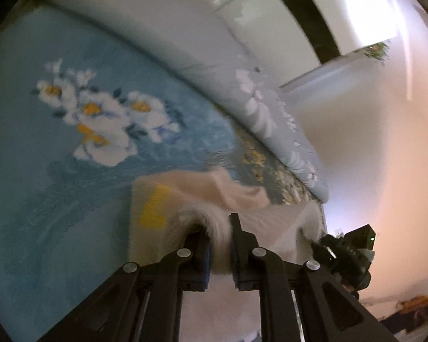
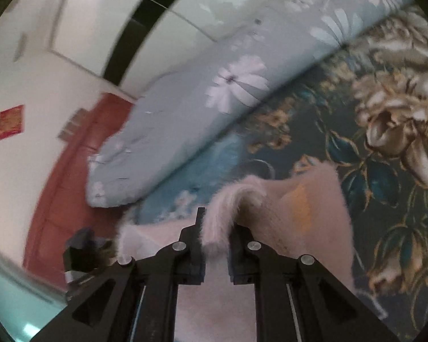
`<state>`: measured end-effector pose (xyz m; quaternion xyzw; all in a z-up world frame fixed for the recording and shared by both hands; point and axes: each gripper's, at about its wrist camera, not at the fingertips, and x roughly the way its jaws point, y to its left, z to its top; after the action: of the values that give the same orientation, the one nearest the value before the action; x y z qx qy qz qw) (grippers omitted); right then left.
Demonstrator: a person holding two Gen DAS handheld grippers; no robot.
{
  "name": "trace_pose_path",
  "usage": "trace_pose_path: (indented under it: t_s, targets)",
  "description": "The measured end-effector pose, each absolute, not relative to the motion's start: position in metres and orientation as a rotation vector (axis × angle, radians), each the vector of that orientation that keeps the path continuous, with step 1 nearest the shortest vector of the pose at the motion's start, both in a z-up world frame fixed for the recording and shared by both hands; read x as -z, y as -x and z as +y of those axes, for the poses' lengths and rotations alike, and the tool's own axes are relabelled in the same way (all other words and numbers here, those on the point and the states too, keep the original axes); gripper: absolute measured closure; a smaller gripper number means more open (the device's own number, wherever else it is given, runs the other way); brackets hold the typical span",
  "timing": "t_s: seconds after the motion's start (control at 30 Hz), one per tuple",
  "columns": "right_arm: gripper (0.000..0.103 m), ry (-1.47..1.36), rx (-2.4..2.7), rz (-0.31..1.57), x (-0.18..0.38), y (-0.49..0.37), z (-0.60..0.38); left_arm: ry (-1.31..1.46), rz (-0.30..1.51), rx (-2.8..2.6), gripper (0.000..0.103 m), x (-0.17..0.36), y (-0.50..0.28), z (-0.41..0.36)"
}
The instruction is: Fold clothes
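Observation:
A pale pink fuzzy garment (image 1: 157, 213) with a yellow patch is held above a floral bedspread (image 1: 42, 142). My left gripper (image 1: 221, 228) is shut on a bunched edge of the garment. In the right wrist view my right gripper (image 2: 216, 228) is shut on another fuzzy edge of the same garment (image 2: 314, 213), which hangs to the right over the bedspread (image 2: 385, 171). The right gripper shows at the lower right of the left wrist view (image 1: 345, 253). The left gripper shows at the lower left of the right wrist view (image 2: 82, 250). The cloth stretches between them.
A long light-blue pillow with white flowers (image 1: 259, 108) (image 2: 185, 108) lies along the far side of the bed. A white wall (image 1: 385, 142) and a red headboard (image 2: 71, 176) stand beyond it.

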<state>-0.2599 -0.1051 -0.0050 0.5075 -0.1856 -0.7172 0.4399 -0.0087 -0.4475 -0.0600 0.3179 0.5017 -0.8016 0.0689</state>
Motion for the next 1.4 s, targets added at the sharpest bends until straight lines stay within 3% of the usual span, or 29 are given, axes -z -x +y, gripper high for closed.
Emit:
trace_pose_path:
  t_s: [0.27,0.33,0.37,0.4,0.47,0.5,0.77,1.0,1.13,1.4]
  targets:
    - [0.092,-1.384,1.794,-0.482,0.041,0.277,-0.109,-0.943,1.730,2.323,0.086,0.084,0.004,-0.461]
    - [0.090,-1.381,1.779,-0.487,0.038,0.277,-0.107,-0.940,1.682,2.375,0.081,0.073,0.002,-0.457]
    - [0.089,-1.379,1.772,-0.490,0.037,0.277,-0.106,-0.933,1.643,2.420,0.073,0.064,0.001,-0.453]
    - [0.081,-1.366,1.766,-0.497,0.033,0.276,-0.105,-0.919,1.626,2.444,0.055,0.057,-0.001,-0.452]
    - [0.056,-1.312,1.758,-0.520,0.023,0.273,-0.100,-0.831,1.583,2.491,0.034,0.040,-0.007,-0.450]
    - [0.045,-1.281,1.761,-0.533,0.017,0.272,-0.097,-0.783,1.566,2.509,0.031,0.033,-0.009,-0.450]
    - [0.038,-1.205,1.822,-0.526,0.007,0.262,-0.051,-0.933,1.317,2.502,0.029,0.037,-0.023,-0.438]
    - [0.034,-1.320,1.779,-0.466,0.056,0.255,-0.028,-1.118,1.343,2.410,0.029,0.092,-0.022,-0.425]
    - [0.031,-1.349,1.723,-0.519,0.074,0.261,-0.033,-1.112,1.472,2.380,0.029,0.109,-0.018,-0.426]
    - [0.029,-1.349,1.728,-0.549,0.079,0.272,-0.058,-1.082,1.529,2.357,0.029,0.112,-0.014,-0.423]
